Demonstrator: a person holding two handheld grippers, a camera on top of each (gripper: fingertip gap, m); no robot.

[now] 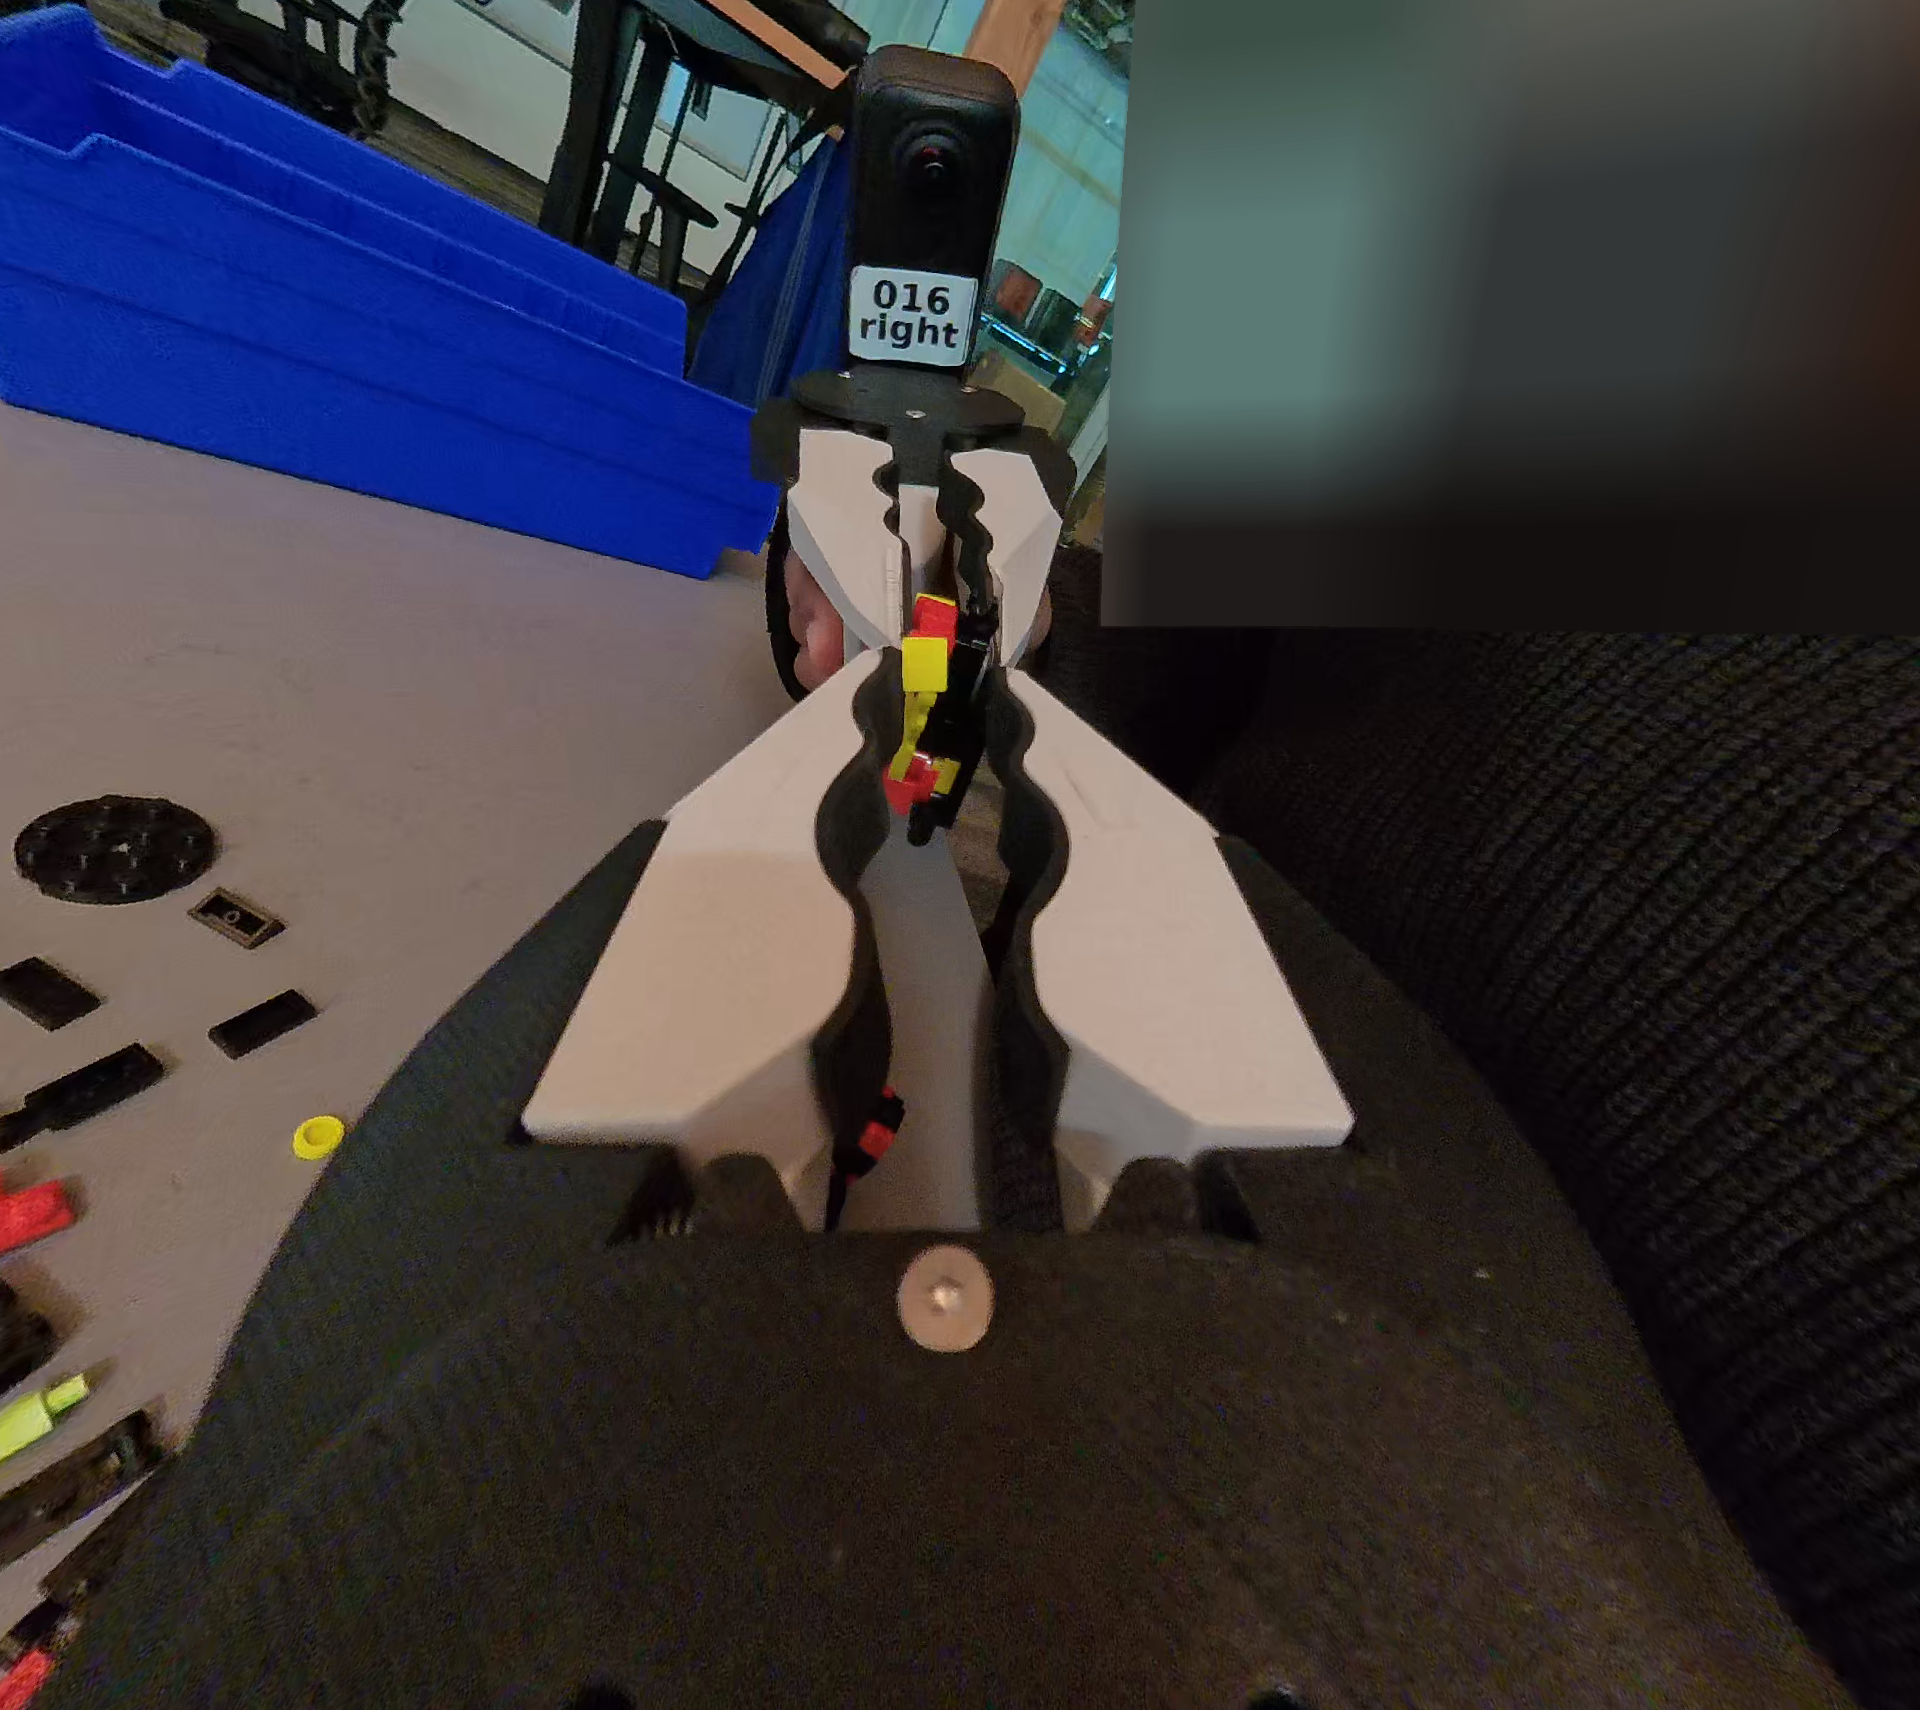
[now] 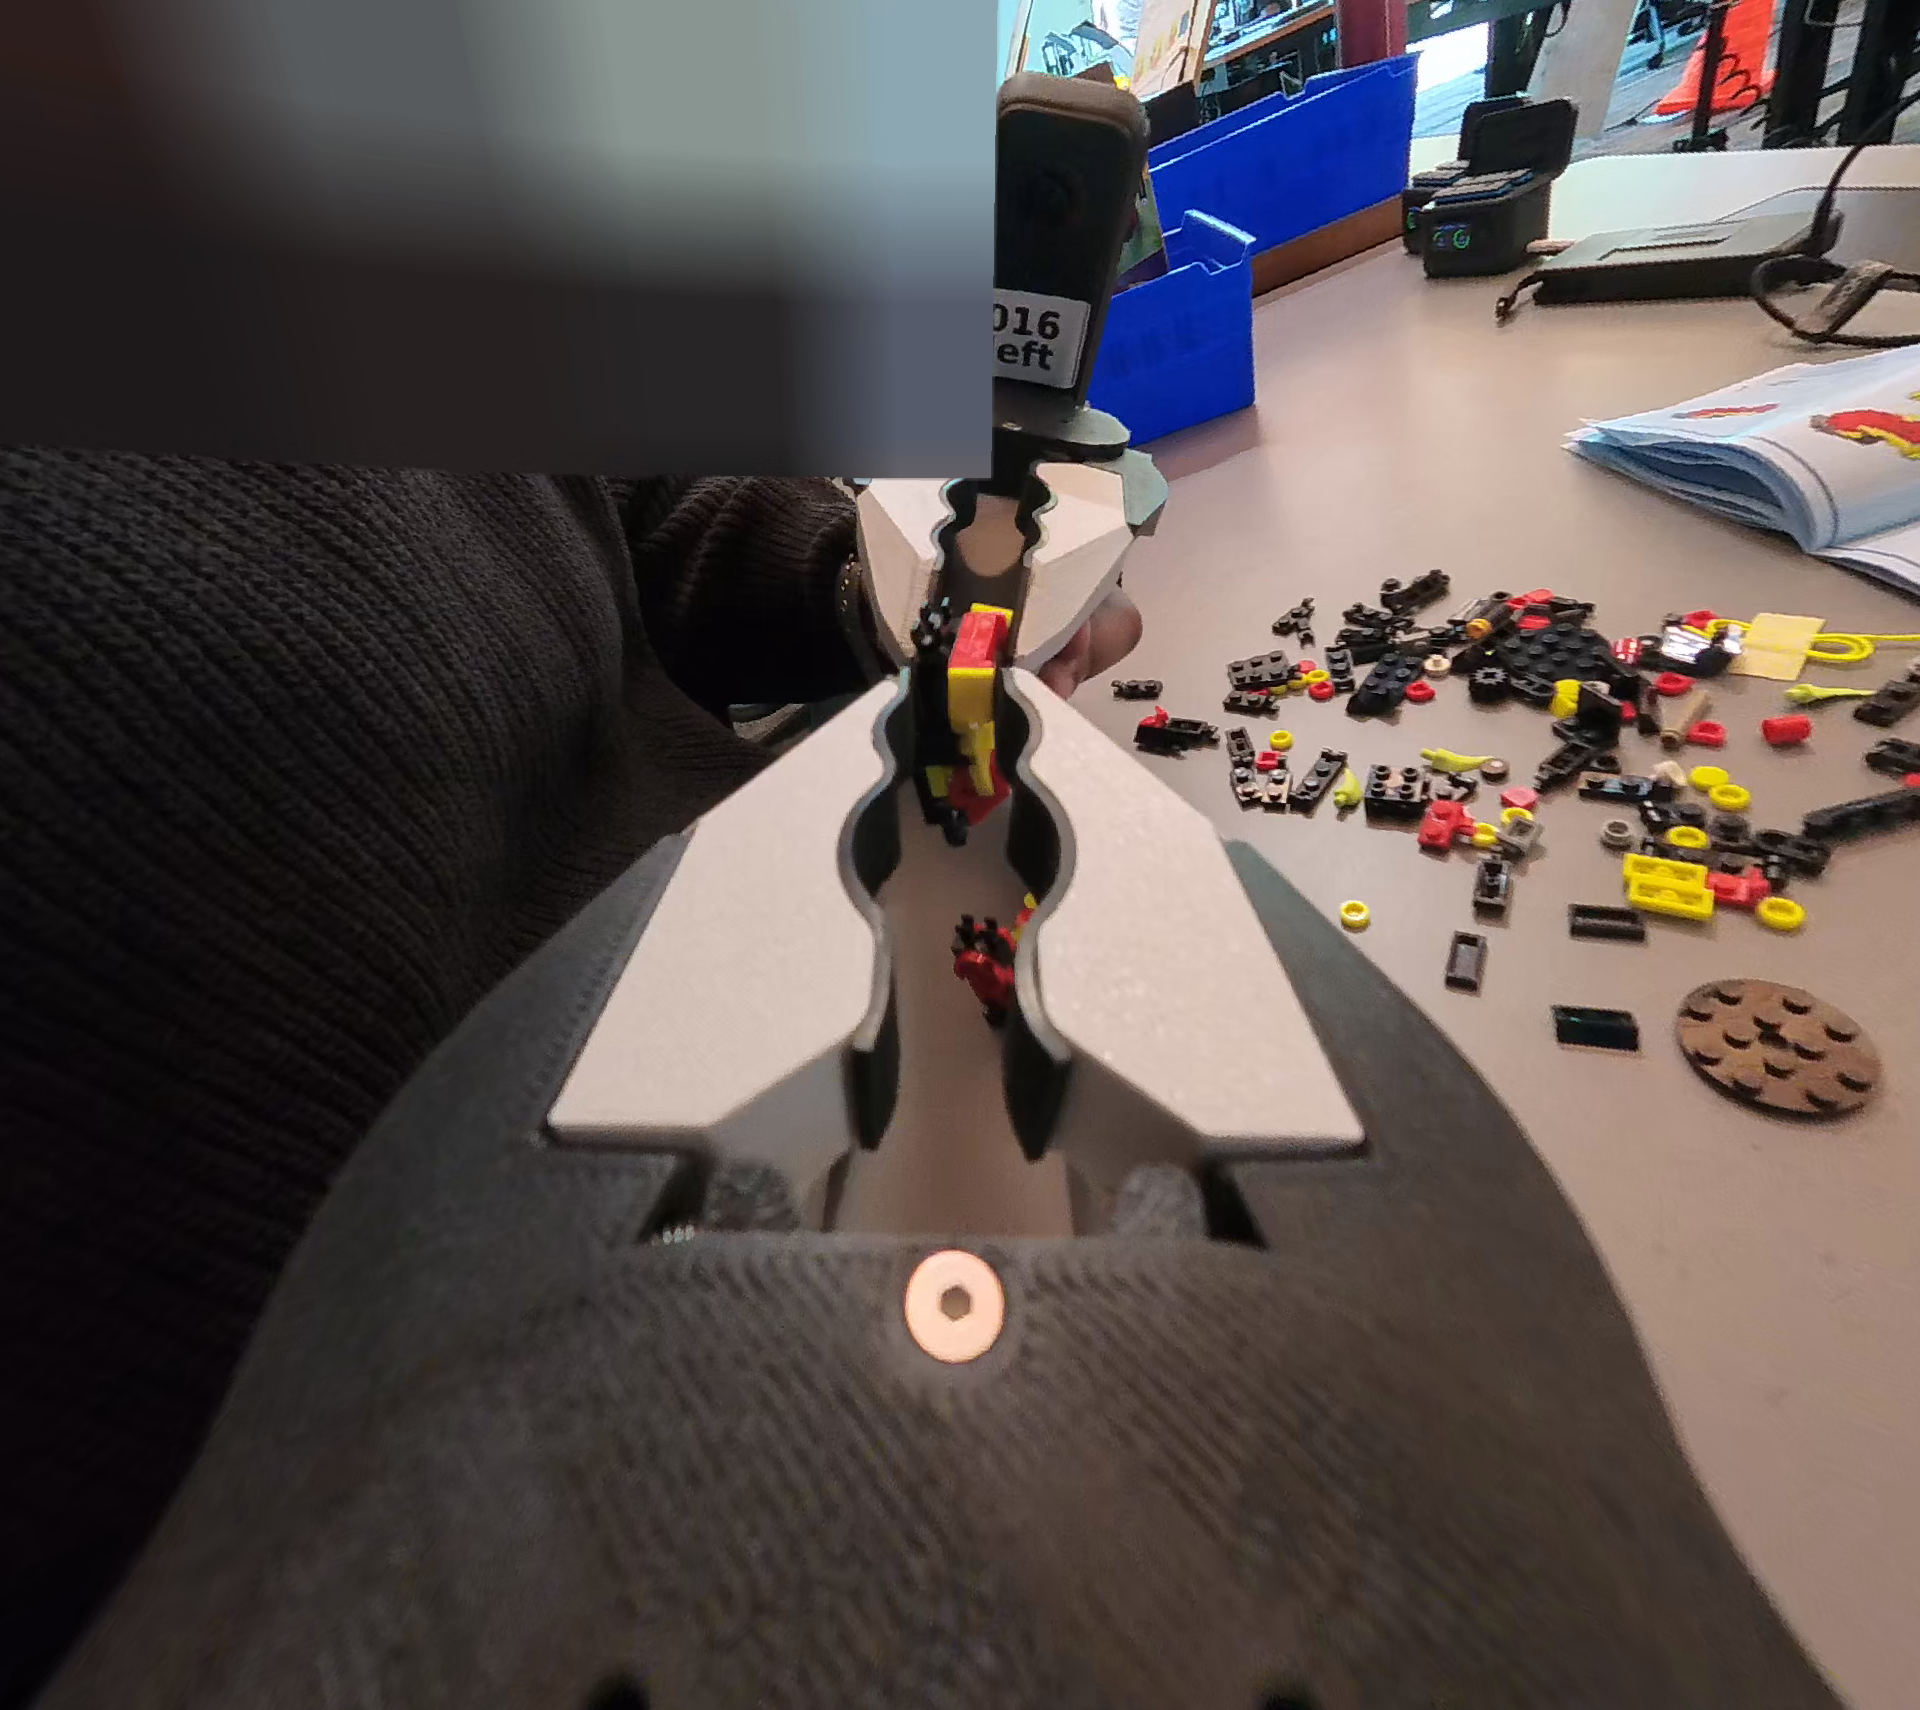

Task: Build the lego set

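Only in the right wrist view: open instruction booklet (image 2: 1766, 455) far right, and the full scatter of loose lego pieces (image 2: 1538, 777) on the grey table (image 2: 1351, 434). Only in the left wrist view: stacked blue bins (image 1: 343, 351), contents hidden. Raised above the table edge, tip to tip: left gripper (image 1: 940, 715) and right gripper (image 2: 961, 725), both clamped narrow on the red, yellow and black lego assembly (image 1: 928, 725). Below, near the pieces: round studded plate (image 2: 1779, 1049). Dark knit sleeve (image 2: 312, 777) blocking the left side.

My partly built red, yellow and black lego piece (image 1: 928, 725) stands upright off the bench, pinched between both my hand-held grippers' tips; loose bricks (image 2: 1558, 767) lie scattered.
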